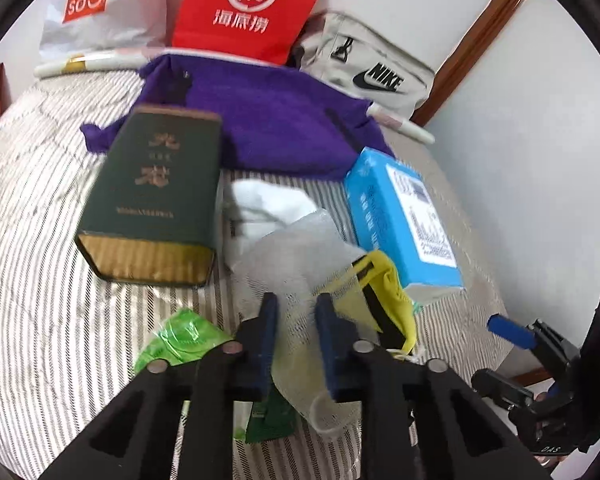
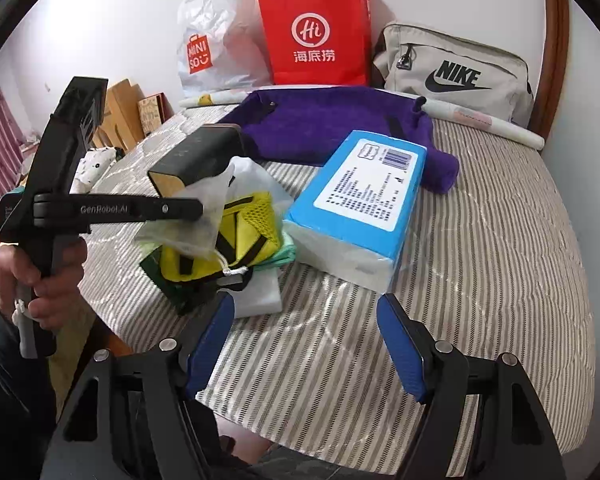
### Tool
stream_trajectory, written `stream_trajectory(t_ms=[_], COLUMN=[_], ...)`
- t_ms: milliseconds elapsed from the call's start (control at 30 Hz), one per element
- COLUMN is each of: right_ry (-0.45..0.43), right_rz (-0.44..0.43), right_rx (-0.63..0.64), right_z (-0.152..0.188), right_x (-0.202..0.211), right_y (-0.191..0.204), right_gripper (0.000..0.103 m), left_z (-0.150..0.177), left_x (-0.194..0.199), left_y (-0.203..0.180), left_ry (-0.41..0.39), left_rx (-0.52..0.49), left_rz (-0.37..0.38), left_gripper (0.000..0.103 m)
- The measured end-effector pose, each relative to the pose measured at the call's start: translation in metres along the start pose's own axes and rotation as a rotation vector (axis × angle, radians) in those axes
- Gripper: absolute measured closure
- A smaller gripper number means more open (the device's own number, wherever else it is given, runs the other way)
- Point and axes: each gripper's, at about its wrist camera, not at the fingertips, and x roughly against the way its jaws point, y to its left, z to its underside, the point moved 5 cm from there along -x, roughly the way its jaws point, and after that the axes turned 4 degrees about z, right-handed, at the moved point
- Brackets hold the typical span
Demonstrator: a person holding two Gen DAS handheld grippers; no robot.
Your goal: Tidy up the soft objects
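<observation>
My left gripper (image 1: 296, 312) is shut on a translucent white mesh bag (image 1: 296, 256) and holds it above the pile; the right wrist view shows its fingers (image 2: 188, 208) pinching the mesh bag (image 2: 196, 216). Under it lie a yellow mesh pouch with black straps (image 2: 236, 240), a white cloth (image 1: 268, 204) and a green packet (image 1: 180, 340). A purple towel (image 2: 332, 124) lies spread at the back of the bed. My right gripper (image 2: 304, 320) is open and empty over the striped bedding, in front of the pile.
A blue tissue pack (image 2: 364, 200) lies right of the pile, a dark green box (image 1: 156, 200) left of it. A red Haidilao bag (image 2: 316, 36), a white Miniso bag (image 2: 212, 48) and a grey Nike bag (image 2: 456, 72) stand against the wall. The striped bed (image 2: 500, 260) drops off at left.
</observation>
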Motion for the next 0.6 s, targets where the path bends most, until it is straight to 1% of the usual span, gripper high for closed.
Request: stream_trajectory(t_ms=[33,133,267,467,567,600], right_ry=[-0.002,-0.019,-0.023,-0.038,-0.045,-0.041], right_rz=[-0.003,-0.018,-0.052,-0.053,-0.019,-0.010], right_rx=[0.001,-0.001,-0.002,0.040,0.072,0.076], right_z=[0.000,-0.002,-0.007,-0.021,-0.028,-0.030], right_x=[0.001,0.004,-0.002,-0.017,-0.029,-0.034], right_y=[0.001,0.006,0.015,0.033,0.040,0.041], right_gripper=[0.029,0.029,0.029,0.029,0.038,0.043], left_z=[-0.002,-0.005,-0.006,0.003,0.013,0.016], left_x=[0.004,0.020,0.042,0.064,0.068,0.067], left_y=[0.000,0.004,0.015,0.041,0.053,0.057], left_ry=[-0.011,-0.045,-0.087,-0.115,-0.111,-0.108], left_rx=[0.004,0.013,0.016,0.041,0.069,0.077], left_rz=[0.009,0.019,-0.031,-0.110,-0.112,-0.107], left_gripper=[0.094,0.095,0.095,0.095,0.095,0.095])
